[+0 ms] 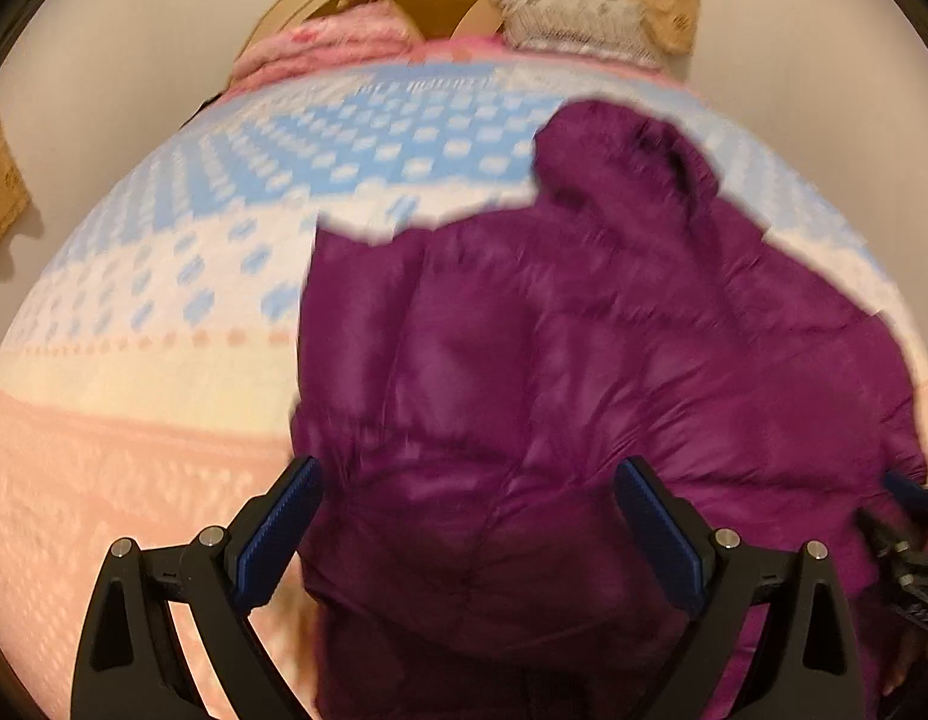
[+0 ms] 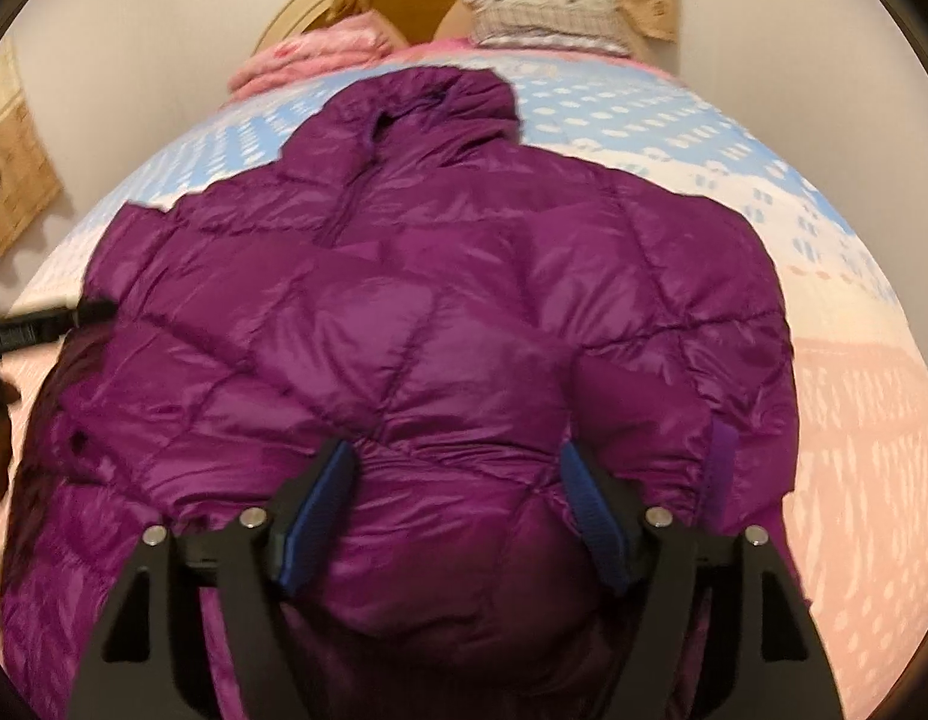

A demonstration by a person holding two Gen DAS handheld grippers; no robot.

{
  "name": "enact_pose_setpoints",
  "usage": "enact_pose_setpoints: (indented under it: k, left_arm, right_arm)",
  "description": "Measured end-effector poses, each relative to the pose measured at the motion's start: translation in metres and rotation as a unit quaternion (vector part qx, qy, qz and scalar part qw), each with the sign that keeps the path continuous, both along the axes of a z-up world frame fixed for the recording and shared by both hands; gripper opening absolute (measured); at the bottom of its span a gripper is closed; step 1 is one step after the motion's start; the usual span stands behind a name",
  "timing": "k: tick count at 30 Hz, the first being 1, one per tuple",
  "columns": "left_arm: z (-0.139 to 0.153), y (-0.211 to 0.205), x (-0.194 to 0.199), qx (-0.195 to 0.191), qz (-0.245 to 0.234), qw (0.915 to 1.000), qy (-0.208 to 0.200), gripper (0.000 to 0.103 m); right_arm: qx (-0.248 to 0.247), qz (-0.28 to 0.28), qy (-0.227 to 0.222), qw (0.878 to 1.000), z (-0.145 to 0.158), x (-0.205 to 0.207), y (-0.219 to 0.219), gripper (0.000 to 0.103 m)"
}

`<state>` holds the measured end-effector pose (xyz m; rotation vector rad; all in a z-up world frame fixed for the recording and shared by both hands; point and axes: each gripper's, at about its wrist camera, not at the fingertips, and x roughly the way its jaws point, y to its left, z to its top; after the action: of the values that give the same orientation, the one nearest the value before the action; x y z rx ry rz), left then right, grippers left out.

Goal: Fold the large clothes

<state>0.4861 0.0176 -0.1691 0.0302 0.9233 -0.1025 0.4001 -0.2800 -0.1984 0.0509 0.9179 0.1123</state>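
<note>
A glossy purple quilted puffer jacket lies spread on a bed, its puffy collar toward twelve o'clock. The bedcover is a soft textured blanket in blue checks, cream and peach bands. The right gripper hangs over the hem, jaws apart, fabric bulging between them unpinched. The left gripper hovers at the jacket's nine o'clock edge, jaws wide apart, empty.
</note>
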Motion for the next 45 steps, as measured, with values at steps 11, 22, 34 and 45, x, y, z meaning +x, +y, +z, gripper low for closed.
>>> enact_pose_setpoints:
  k: [11,22,34,45]
  left_arm:
    - [0.039,-0.045,0.123,-0.011,-0.062,0.9976,-0.029,0.098]
    - [0.028,-0.079,0.277,-0.040,-0.039,0.9984,-0.008,0.098]
    - [-0.019,-0.100,0.343,-0.018,-0.025,0.9995,0.008,0.097]
    - [0.026,-0.104,0.297,-0.030,-0.107,0.9918,-0.064,0.004]
  right_arm:
    - [0.056,-0.001,-0.030,0.998,0.059,0.124,-0.035,0.079]
    - [0.102,-0.044,-0.019,0.994,0.045,0.273,-0.065,0.080]
    - [0.123,-0.059,0.019,0.991,0.020,0.363,-0.061,0.084]
    - [0.093,-0.011,-0.037,0.995,0.047,0.320,-0.054,0.011]
